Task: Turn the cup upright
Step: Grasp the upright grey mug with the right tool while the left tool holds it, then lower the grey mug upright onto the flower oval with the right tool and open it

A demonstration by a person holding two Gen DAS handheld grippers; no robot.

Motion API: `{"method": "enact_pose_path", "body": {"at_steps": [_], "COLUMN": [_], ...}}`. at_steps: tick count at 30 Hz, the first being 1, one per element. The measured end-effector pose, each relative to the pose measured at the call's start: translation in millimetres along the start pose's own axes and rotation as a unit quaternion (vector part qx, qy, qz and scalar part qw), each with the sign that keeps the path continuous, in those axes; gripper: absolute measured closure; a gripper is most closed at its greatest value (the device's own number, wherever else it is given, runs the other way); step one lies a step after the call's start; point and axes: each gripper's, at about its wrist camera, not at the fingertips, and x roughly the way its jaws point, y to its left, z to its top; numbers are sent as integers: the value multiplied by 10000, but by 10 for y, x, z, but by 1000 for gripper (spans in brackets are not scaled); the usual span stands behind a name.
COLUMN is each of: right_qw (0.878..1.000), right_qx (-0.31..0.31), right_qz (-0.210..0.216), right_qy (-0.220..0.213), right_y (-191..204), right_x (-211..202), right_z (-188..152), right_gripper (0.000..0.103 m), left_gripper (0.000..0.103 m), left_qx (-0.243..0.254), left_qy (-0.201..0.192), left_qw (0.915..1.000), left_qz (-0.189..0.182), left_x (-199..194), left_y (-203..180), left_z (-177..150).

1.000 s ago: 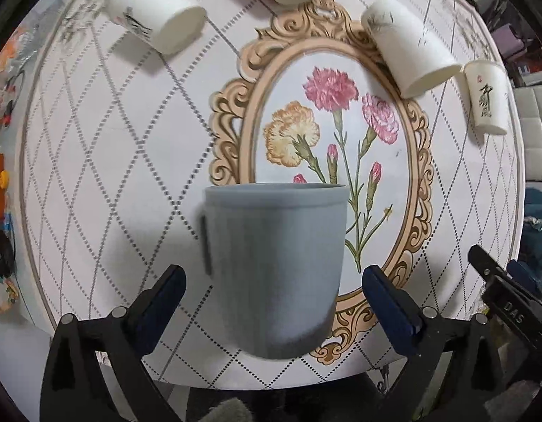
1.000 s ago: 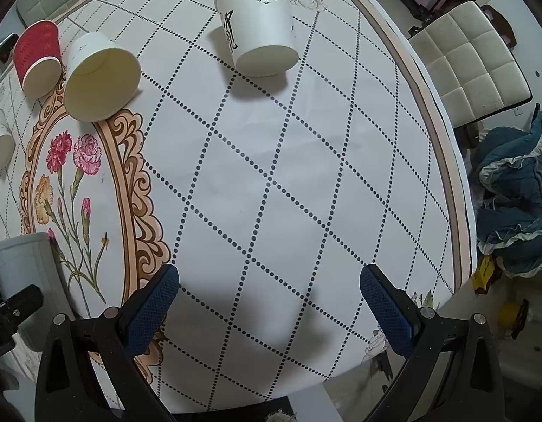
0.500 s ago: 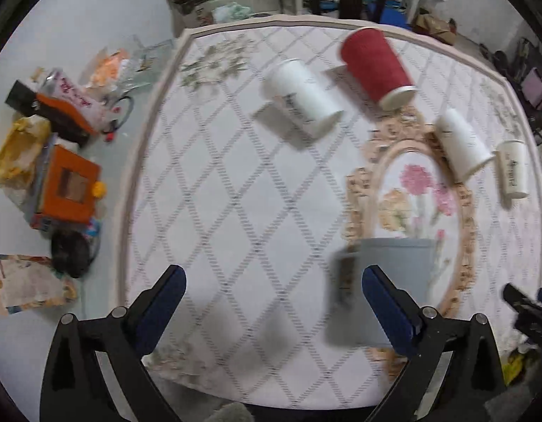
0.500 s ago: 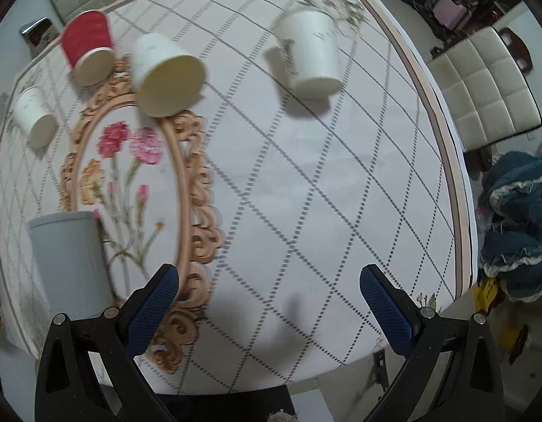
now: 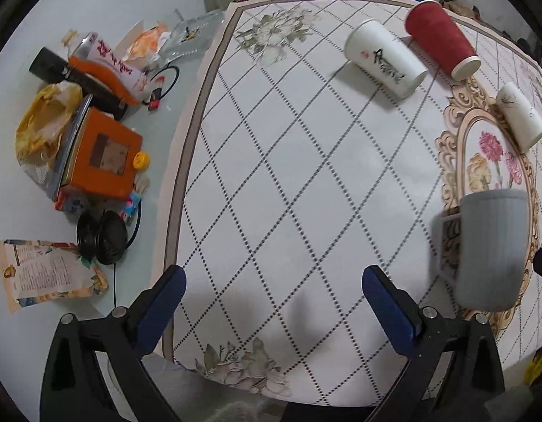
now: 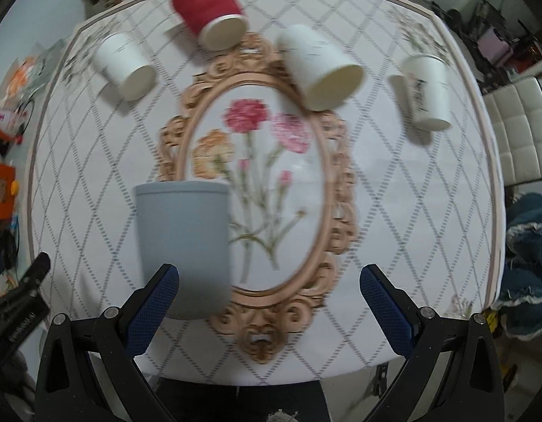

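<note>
Grey cup (image 6: 184, 246) stands upright on the tablecloth (image 6: 394, 190), lower left of the right wrist view, at the left edge of the oval flower frame (image 6: 257, 183). In the left wrist view the same cup sits at the right edge, mid height, handle facing left.

Left gripper (image 5: 271, 302) is spread wide, nothing between its blue pads (image 5: 387, 302), just bare cloth. Right gripper (image 6: 269, 302) is also wide and empty; the grey cup is beside its left pad, contact unclear.

Four paper cups lie on their sides across the top of the right wrist view: white cup (image 6: 125, 65) upper left, red cup (image 6: 211, 8) top centre, larger white cup (image 6: 320, 66) right of centre, printed white cup (image 6: 427, 93) upper right. View is motion-blurred.

Orange box (image 5: 102, 154) and yellow bag (image 5: 42, 119) sit off the cloth, left side of the left wrist view.
</note>
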Motion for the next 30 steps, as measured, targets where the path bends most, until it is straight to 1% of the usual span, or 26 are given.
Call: {"method": "enact_pose_path", "body": {"at_steps": [5,9,13,17,19,21,26,28,30], "right_qw": [9999,9996,9984,9967,9956,9948,9950,9951,9947], "right_qx": [-140,-224,-292,-302,-276,-273,-317,-301,-194], "right_qz": [25,55,152,230,325,343,296,379,575], "right_qy": [69,187,453,711,836,914,895,863,829], "right_y": [252,380,471,534,551,567,613,600,556], "right_x": [71,168,317,455,519,560,573,566,552], "right_z": [51,114,169,193,196,198,201,193,171], "right_gripper": [0,2,10,15,19,21,21,21,21], "left_gripper": [1,1,0,1,1,1,1,1,1], "left_qx": [-94,-95,-87,-82,-72,-57,-84,-85,-76], "left_qy": [149,237,283,347,389,415,516,589,665], "left_qw": [9998,9997,9995,9993,9992,9991,9986,9982,9977], "left_qz": [-49,-67,-70,-86,-84,-82,-79,-65,-94], "left_x": [110,188,228,284,309,330,370,381,390], "left_y": [92,104,110,133,140,144,162,166,169], "left_z": [-70,-106,-117,-106,-109,-114,-121,-124,-120]}}
